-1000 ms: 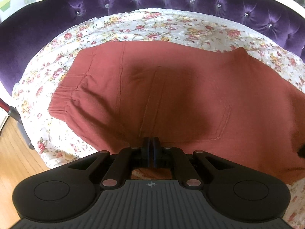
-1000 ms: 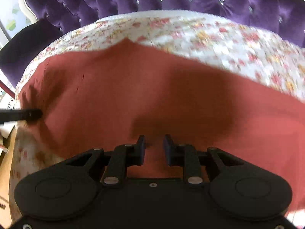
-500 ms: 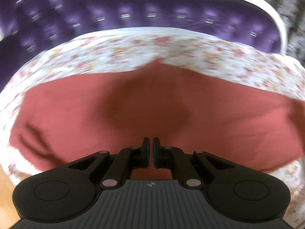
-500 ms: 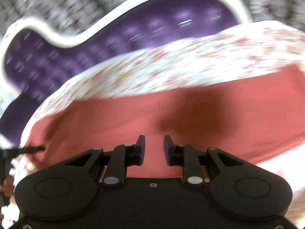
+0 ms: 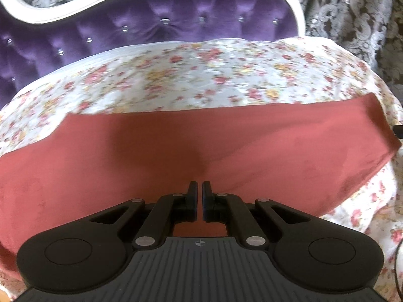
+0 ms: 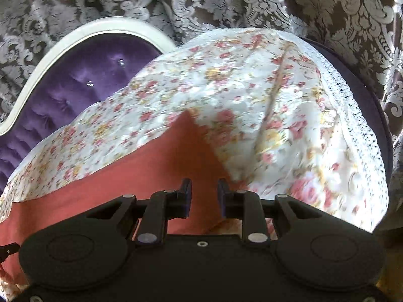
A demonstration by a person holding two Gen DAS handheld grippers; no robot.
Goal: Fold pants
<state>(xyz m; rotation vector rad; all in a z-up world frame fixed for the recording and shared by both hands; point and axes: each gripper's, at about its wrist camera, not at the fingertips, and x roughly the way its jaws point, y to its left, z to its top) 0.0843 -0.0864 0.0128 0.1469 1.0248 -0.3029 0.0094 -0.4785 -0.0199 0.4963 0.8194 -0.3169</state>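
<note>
A: Any containers?
B: None seen, only rust-red pants (image 5: 176, 151) spread flat on a floral bedspread (image 5: 201, 75), against a tufted purple headboard (image 5: 151, 30) with a white frame.

A: Hidden or cut off?
B: Near edge of the pants covered by the left tongs (image 5: 198, 198) body in the left wrist view; left end runs out of frame. On the far right edge, a dark tip (image 5: 398, 130) just beside the pants' corner, too cropped to identify. In the right wrist view, pants (image 6: 176, 156) mostly behind the right tongs (image 6: 203, 196); only a pointed corner reaching toward the bedspread's (image 6: 252, 88) middle. Floral print smeared by blur there. Small black object (image 6: 7, 250) at the lower left, cut by the frame, unclear. Patterned damask curtain (image 6: 252, 0) behind the bed.

A: Look of the pants?
B: Smooth, one long band across the bed parallel to the headboard, far edge straight, right end slanted toward the bedspread's right side. Faint crease and shadow just ahead of the left tongs. No waistband or pocket made out.

A: Tongs?
B: Left: nearly closed, a thin slit between the pads, nothing seen gripped, hovering over the pants. Right: partly apart with a clear gap, nothing between, above the pants' corner near the right side of the bed.
</note>
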